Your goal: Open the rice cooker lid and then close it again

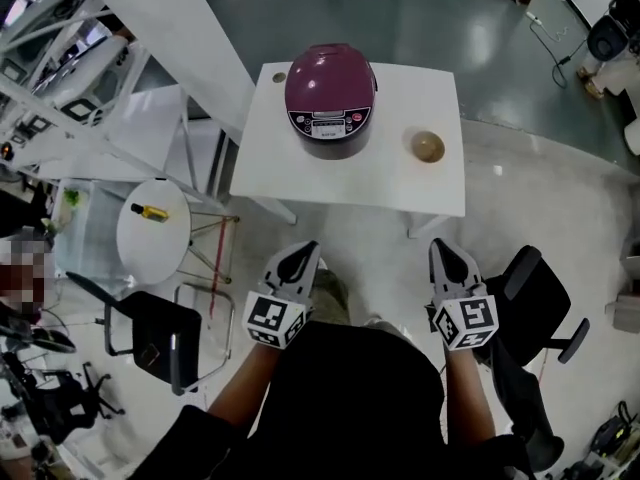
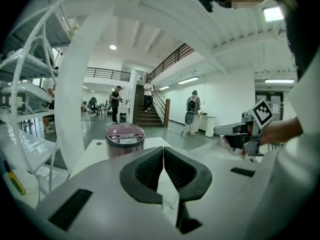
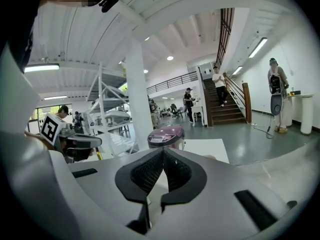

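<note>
Wears a black short-sleeved top (image 1: 350, 398). Carries left tongs (image 1: 306, 249) and right tongs (image 1: 441, 246), pale grey shells with black padded jaws, each bearing a white cube (image 1: 275, 320) of black square markers.

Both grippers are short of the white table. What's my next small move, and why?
Probably reach the right gripper forward toward the maroon round rice cooker: its lid looks closed, and both it and the left gripper hang shut and empty, short of the white square table.

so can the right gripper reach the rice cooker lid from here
Probably yes: the right gripper hangs short of the table, but nothing stands between it and the closed rice cooker.
</note>
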The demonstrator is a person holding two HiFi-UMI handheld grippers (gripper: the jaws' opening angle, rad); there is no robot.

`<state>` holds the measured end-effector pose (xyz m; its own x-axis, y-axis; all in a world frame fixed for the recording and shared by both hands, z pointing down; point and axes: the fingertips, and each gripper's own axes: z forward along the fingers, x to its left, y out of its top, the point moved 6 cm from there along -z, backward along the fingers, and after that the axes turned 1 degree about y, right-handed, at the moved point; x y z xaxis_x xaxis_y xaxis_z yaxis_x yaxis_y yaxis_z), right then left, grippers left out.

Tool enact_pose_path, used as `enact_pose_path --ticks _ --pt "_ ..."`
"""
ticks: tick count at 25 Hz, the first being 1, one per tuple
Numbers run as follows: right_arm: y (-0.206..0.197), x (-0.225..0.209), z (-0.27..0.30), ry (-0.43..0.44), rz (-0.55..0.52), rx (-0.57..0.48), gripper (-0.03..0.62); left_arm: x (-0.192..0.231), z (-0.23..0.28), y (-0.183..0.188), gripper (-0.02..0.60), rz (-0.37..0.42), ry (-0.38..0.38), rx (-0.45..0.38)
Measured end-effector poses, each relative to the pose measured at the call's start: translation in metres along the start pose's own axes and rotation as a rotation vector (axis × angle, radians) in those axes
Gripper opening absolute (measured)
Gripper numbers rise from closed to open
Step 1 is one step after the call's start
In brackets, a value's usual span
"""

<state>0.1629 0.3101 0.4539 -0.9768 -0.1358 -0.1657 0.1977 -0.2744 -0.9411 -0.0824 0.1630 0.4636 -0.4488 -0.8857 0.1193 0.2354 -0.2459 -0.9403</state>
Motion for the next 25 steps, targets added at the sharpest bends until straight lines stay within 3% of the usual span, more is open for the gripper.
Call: enact_pose_path --ticks 7,14,18,25 --pt "-0.024 -0.007 -0.054 -0.007 -0.006 -0.012 -0.002 -0.039 -0.05 -0.013 0.005 -0.012 0.083 -0.023" --pt "-0.015 0.006 -0.077 -0.035 -0.034 -0.035 -0.002 -0.039 -0.073 -0.009 0.005 -0.023 0.136 -0.096" --pt "-0.012 0.013 -0.082 -0.06 -0.057 -0.034 -0.002 -0.036 -0.073 0.004 0.005 0.023 0.14 -0.121" --pt "-0.014 0.019 -0.084 -0.071 -0.06 -0.029 -0.002 -0.038 -0.081 0.007 0.005 0.039 0.144 -0.146"
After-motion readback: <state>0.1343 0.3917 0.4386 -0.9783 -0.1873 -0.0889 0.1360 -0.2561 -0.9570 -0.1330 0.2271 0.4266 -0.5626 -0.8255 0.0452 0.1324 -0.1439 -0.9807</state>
